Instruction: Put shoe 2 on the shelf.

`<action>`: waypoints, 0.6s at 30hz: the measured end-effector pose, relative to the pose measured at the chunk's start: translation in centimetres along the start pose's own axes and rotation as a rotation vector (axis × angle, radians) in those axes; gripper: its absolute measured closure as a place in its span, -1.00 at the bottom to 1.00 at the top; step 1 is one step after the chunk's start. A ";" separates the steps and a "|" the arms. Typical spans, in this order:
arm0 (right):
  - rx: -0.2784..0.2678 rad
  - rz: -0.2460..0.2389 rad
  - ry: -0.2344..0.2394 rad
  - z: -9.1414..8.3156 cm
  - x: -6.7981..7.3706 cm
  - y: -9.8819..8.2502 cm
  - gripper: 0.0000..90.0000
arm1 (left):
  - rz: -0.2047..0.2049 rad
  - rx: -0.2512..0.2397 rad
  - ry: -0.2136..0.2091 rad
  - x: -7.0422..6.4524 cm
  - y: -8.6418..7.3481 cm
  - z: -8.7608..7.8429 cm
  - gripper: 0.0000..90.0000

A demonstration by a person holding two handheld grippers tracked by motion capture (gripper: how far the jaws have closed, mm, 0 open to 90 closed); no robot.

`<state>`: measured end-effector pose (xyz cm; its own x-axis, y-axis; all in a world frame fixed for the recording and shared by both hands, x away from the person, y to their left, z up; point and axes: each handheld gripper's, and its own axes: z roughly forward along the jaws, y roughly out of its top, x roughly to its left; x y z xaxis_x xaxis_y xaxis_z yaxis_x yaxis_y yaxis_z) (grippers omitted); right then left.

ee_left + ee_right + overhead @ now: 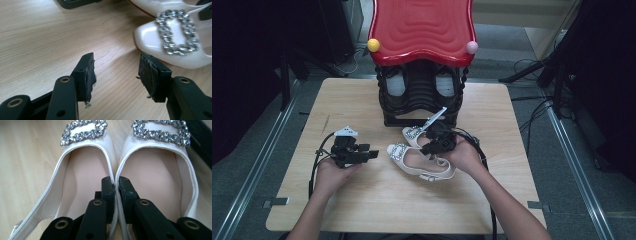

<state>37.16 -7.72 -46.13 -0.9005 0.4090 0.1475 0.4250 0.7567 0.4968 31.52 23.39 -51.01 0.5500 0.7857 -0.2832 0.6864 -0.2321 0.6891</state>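
Two white shoes with crystal buckles lie side by side on the wooden table, the near shoe (pixel 412 164) and the far shoe (pixel 413 133). In the right gripper view the left shoe (pixel 82 167) and the right shoe (pixel 155 170) touch along their inner walls. My right gripper (pixel 116 185) is shut on those two walls, one jaw inside each shoe; from above, the right gripper (pixel 432 145) sits over the shoes' openings. My left gripper (pixel 116 72) stands open just above the table with nothing between its jaws, a short way from the near shoe's toe (pixel 150 37). The left gripper (pixel 373 153) points toward the shoes.
A black shoe rack with a wavy red top (pixel 422 25) stands at the table's far middle, close behind the shoes. A yellow ball (pixel 373 45) and a pink ball (pixel 472 47) sit at its corners. Bare table (pixel 362 210) lies at front and left.
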 end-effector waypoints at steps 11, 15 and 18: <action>-0.019 -0.164 0.074 -4.3 0.8 3.7 0.91 | -0.023 -0.011 0.011 0.9 -0.3 -0.3 0.04; -0.029 -0.213 0.089 -6.0 1.2 4.9 0.91 | -0.026 -0.006 0.006 1.0 -0.3 -0.3 0.04; -0.016 -0.248 0.094 -7.2 1.6 5.9 0.90 | -0.024 -0.008 0.009 1.0 -0.3 -0.3 0.04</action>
<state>37.51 -6.29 -36.80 -0.9819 0.1620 0.0978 0.1891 0.8196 0.5408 31.70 24.45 -51.28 0.5288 0.7964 -0.2935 0.6953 -0.2083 0.6878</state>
